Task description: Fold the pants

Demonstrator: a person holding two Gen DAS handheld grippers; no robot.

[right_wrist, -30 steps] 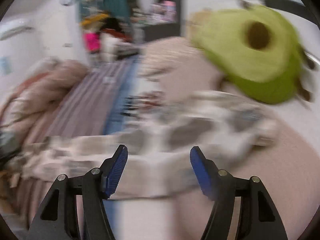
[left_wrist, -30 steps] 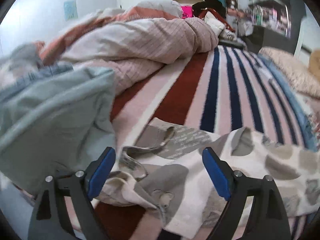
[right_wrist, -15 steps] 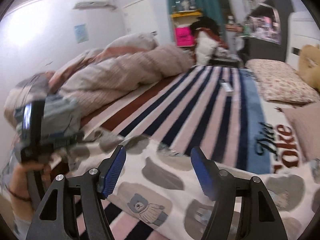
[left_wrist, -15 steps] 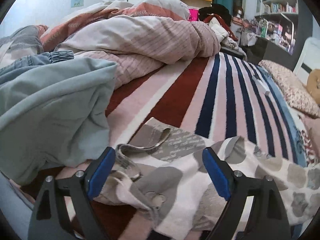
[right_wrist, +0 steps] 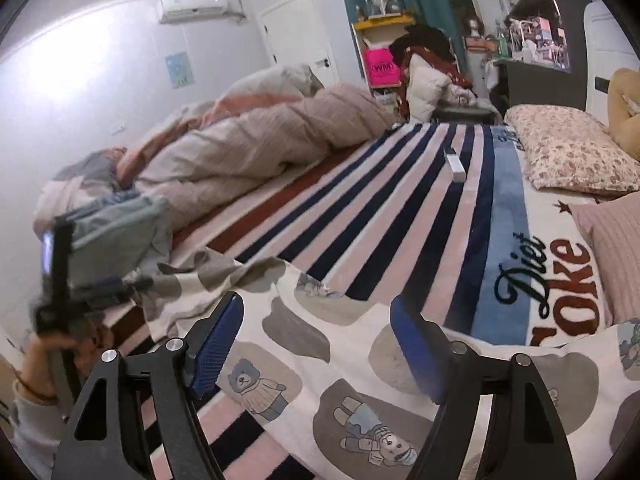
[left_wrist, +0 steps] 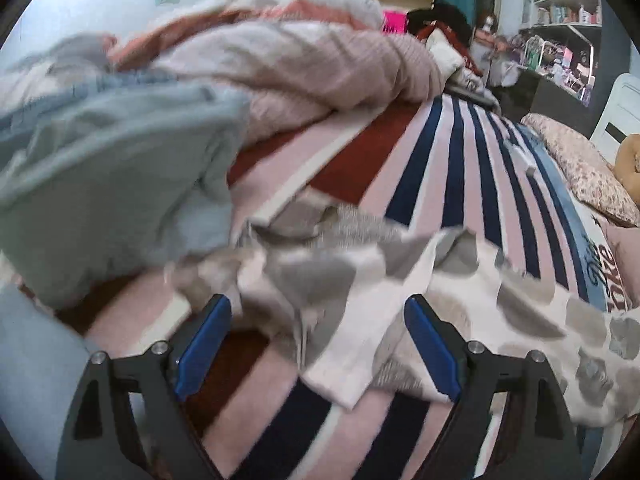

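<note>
White cotton pants printed with grey bear-shaped patches [right_wrist: 360,360] lie stretched across the near part of a bed covered by a pink, navy and rust striped blanket [right_wrist: 380,216]. Their crumpled waistband end is at the left, just beside a pale blue-grey folded garment [left_wrist: 104,200], and the legs run off to the right.

The left gripper [left_wrist: 316,344] hovers over that waistband end with its blue-padded jaws spread wide, gripping nothing; bunched cloth shows between its fingers [left_wrist: 204,340], though the view is blurred and I cannot tell whether a pad touches the fabric. In the right wrist view this gripper [right_wrist: 100,292] appears at the far left, held in the person's left hand [right_wrist: 60,352].

The right gripper [right_wrist: 316,344] is likewise released, jaws wide apart above the flat middle of the pants.

A heaped pinkish-beige quilted duvet [right_wrist: 256,144] fills the far left of the bed. A floral pillow [right_wrist: 568,152] lies at the far right, and a small white rectangular object [right_wrist: 455,165] rests on the stripes well beyond the pants.
</note>
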